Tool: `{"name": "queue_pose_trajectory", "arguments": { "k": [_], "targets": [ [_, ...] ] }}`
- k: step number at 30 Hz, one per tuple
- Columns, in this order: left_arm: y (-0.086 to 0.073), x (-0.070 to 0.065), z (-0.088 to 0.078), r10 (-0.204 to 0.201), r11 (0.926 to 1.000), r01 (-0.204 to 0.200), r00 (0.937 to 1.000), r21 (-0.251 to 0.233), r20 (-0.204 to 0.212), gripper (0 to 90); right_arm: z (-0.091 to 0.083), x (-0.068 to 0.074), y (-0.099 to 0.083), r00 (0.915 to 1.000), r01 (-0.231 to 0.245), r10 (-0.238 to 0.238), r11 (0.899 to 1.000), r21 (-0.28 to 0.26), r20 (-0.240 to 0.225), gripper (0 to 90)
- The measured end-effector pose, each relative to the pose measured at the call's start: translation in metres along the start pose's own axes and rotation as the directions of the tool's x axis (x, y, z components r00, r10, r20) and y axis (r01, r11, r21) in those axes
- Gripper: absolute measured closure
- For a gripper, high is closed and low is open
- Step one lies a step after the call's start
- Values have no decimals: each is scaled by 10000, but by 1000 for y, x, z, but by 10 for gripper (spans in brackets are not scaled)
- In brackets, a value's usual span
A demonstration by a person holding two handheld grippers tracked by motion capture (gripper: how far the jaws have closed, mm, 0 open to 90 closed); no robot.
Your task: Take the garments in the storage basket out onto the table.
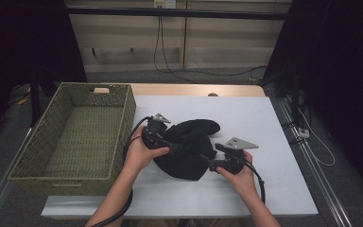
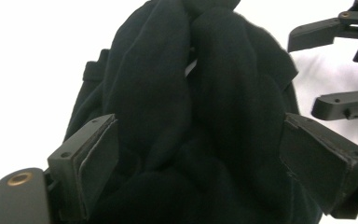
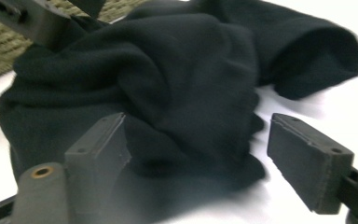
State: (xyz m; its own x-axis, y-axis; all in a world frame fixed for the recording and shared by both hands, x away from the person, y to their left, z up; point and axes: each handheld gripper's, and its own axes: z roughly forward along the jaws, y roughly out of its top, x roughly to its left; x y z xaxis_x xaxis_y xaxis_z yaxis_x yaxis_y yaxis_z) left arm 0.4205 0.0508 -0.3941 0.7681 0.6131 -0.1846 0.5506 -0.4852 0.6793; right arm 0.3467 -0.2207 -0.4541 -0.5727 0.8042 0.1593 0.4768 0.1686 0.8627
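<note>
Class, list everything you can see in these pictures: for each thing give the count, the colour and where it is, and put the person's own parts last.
black cloth: one, black, bunched on the white board between the two grippers
basket: one, green woven, on the table's left side, nothing visible inside
white board: one, white, covers most of the table top
table: one, light wood, a strip shows behind the board
cables: a few, dark, on the wall and floor behind the table
left gripper: one, black, jaws open with cloth between them
right gripper: one, black, jaws open at the cloth's edge
hands: two, each holding a gripper
</note>
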Motion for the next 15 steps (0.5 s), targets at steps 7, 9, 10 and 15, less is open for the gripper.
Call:
{"name": "queue_pose_trajectory", "arguments": {
  "k": [7,9,10,15],
  "targets": [
    [-6,4,-4,-164,9996,157,9993,-214,-324,129,20,4,5,9993,-172,186,9990,415,-327,467],
    [-9,6,-5,-311,9992,299,9986,-273,-439,129,22,7,5,9965,90,-43,9984,560,-840,676],
    [-10,6,-5,-298,9993,287,9984,-247,-477,129,22,8,5,9948,116,-53,9981,609,-1021,745],
    [-14,7,-11,-398,9986,378,9977,-376,-541,133,18,19,1,9813,96,72,9962,864,-1922,864]
  ]
}}
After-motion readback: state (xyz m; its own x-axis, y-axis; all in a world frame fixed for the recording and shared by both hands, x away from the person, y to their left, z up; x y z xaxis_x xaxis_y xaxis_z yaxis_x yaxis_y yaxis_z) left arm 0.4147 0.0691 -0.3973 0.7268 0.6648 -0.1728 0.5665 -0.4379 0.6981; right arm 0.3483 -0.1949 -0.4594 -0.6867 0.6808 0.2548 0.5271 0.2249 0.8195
